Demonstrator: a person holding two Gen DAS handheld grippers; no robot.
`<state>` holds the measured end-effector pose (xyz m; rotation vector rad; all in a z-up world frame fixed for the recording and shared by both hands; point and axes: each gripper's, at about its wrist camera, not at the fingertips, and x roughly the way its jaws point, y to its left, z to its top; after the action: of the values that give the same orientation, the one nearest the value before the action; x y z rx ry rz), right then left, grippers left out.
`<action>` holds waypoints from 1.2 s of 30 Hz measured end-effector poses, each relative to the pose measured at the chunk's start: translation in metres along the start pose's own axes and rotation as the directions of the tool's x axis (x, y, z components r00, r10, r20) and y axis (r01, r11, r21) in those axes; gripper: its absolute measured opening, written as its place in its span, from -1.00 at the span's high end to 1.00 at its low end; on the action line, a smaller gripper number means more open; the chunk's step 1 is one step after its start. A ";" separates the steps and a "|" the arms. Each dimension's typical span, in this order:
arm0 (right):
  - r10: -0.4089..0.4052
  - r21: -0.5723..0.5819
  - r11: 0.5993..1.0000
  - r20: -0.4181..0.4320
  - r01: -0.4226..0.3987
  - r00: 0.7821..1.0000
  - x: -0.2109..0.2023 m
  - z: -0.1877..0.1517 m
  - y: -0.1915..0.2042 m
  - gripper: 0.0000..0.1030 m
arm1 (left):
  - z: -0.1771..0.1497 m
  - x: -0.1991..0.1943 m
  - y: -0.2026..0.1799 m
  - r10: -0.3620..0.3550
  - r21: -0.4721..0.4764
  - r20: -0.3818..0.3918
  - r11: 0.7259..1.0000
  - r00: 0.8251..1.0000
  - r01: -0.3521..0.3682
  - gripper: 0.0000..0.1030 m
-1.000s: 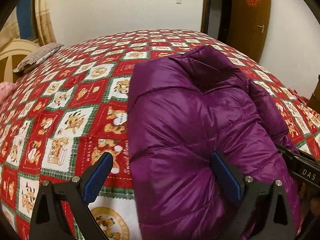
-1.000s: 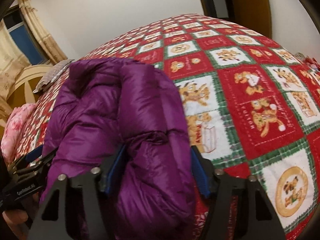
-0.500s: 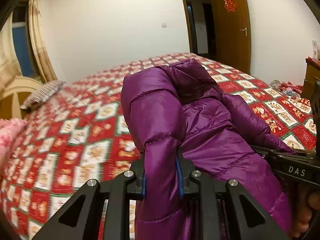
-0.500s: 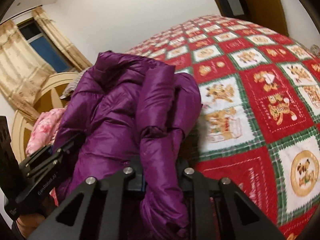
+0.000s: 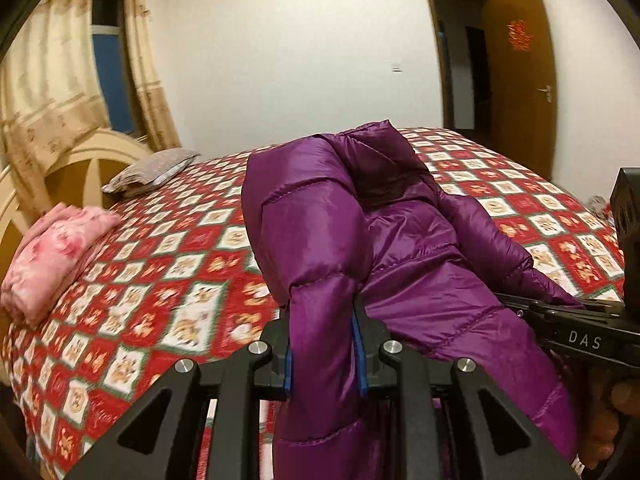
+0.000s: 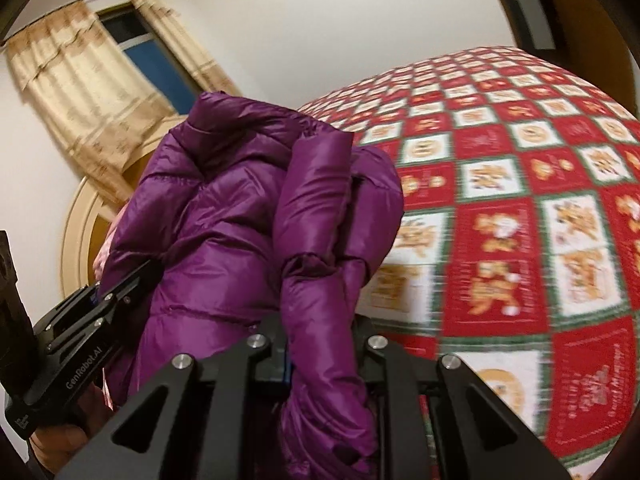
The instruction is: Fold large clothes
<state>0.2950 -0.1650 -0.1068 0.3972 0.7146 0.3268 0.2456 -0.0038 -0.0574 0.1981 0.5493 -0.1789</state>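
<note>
Bed [image 5: 168, 264]: fills the lower half of both views, covered by a red, green and white patchwork quilt with bear motifs; curved wooden headboard [image 5: 84, 160] at 9 o'clock in the left wrist view.

Purple puffer jacket [image 5: 420, 248]: the task garment, quilted and glossy. It rises off the bed in a hump at centre frame, its near edge held up by both grippers, its far end towards 12 o'clock; whether that end touches the quilt cannot be told. In the right wrist view it sits from centre to 9 o'clock [image 6: 224, 216].

Curtains [image 5: 48, 92]: beige, patterned, flanking a dark window at 10 o'clock.

Door [image 5: 520, 80]: brown wood, standing open at 2 o'clock, red ornament on its panel.

Pink folded fabric [image 5: 52, 256]: on the bed at 9 o'clock, near the headboard.

Pillow [image 5: 152, 168]: grey, at 10 o'clock, beyond the pink fabric.

Left gripper [image 5: 324, 344]: black frame, blue pads, clamped on a fold of the jacket's near edge at 6 o'clock.

Right gripper [image 6: 320, 352]: clamped likewise on a second fold at 6 o'clock; seen from the left view at 3 o'clock [image 5: 520, 312], lettered DAS.
</note>
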 end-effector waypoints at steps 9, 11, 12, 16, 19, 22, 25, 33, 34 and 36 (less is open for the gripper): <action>0.032 -0.095 0.995 -0.064 -0.038 0.997 0.039 0.001 0.042 0.61 | -0.021 -0.007 0.054 0.070 -0.077 -0.018 0.994 0.997 -0.071 0.56; 0.036 -0.111 0.993 -0.077 -0.045 0.996 0.046 0.000 0.051 0.61 | -0.024 -0.007 0.061 0.079 -0.085 -0.024 0.993 0.997 -0.081 0.56; 0.038 -0.116 0.992 -0.082 -0.048 0.996 0.050 -0.001 0.054 0.61 | -0.026 -0.007 0.066 0.085 -0.090 -0.028 0.992 0.996 -0.087 0.56; 0.039 -0.133 0.990 -0.112 -0.054 0.993 0.064 -0.005 0.065 0.61 | -0.036 -0.002 0.081 0.098 -0.108 -0.050 0.989 0.994 -0.102 0.56; 0.033 -0.145 0.988 -0.140 -0.053 0.990 0.077 -0.008 0.072 0.61 | -0.044 0.006 0.089 0.103 -0.120 -0.074 0.986 0.992 -0.112 0.56; 0.021 -0.159 0.986 -0.164 -0.047 0.986 0.090 -0.013 0.076 0.61 | -0.053 0.016 0.095 0.106 -0.127 -0.098 0.985 0.989 -0.118 0.56; 0.007 -0.165 0.986 -0.181 -0.037 0.983 0.100 -0.016 0.076 0.61 | -0.063 0.027 0.101 0.100 -0.142 -0.127 0.983 0.987 -0.118 0.56; -0.026 -0.171 0.985 -0.209 -0.011 0.978 0.118 -0.024 0.072 0.61 | -0.081 0.045 0.111 0.101 -0.160 -0.165 0.979 0.981 -0.128 0.38; -0.029 -0.173 0.985 -0.210 -0.008 0.977 0.119 -0.024 0.072 0.61 | -0.082 0.046 0.111 0.102 -0.162 -0.168 0.978 0.980 -0.129 0.31; -0.034 -0.177 0.984 -0.212 -0.004 0.977 0.120 -0.025 0.072 0.60 | -0.084 0.049 0.112 0.109 -0.159 -0.174 0.978 0.979 -0.137 0.21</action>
<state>0.3521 -0.0452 -0.1595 0.1893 0.8914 0.4192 0.2689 0.1181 -0.1381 0.0806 0.7109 0.0065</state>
